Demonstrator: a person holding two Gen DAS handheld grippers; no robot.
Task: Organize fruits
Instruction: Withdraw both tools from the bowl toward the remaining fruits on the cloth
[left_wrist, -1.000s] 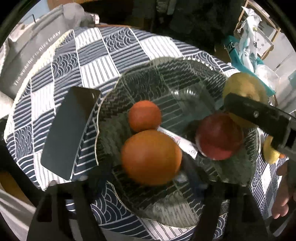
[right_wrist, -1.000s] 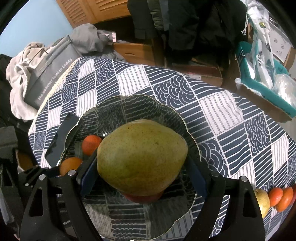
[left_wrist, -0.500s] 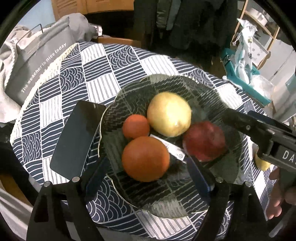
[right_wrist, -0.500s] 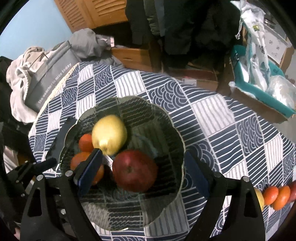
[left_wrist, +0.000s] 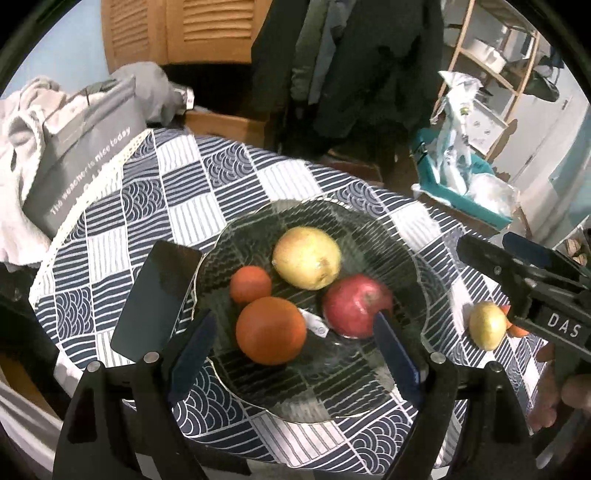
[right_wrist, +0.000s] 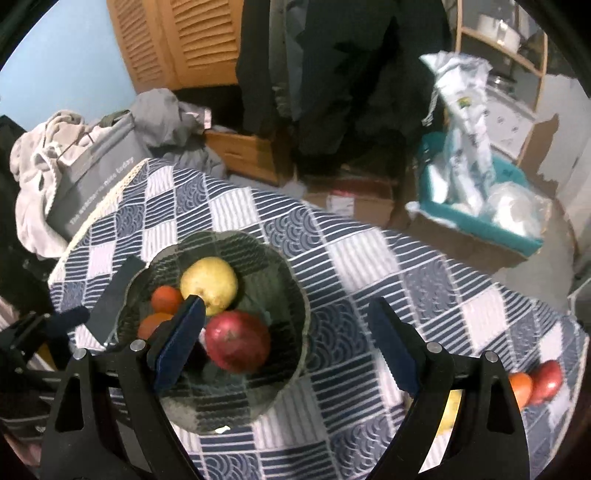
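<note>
Left hand-held gripper (left_wrist: 295, 347) tipped steeply downward, jaws spread wide, nothing between the blue pads (left_wrist: 192, 349). Seen again at the left edge of the right wrist view (right_wrist: 44, 326), only partly in frame there. Right hand-held gripper (right_wrist: 284, 341) pitched down at much the same steep angle, jaws likewise apart and empty, blue pads (right_wrist: 181, 338) clear of everything. Reached in from the right of the left wrist view (left_wrist: 524, 273), black fingers pointing left. Gripped from below by a bare hand (left_wrist: 554, 391), fingers curled round the handle at the lower right edge.
</note>
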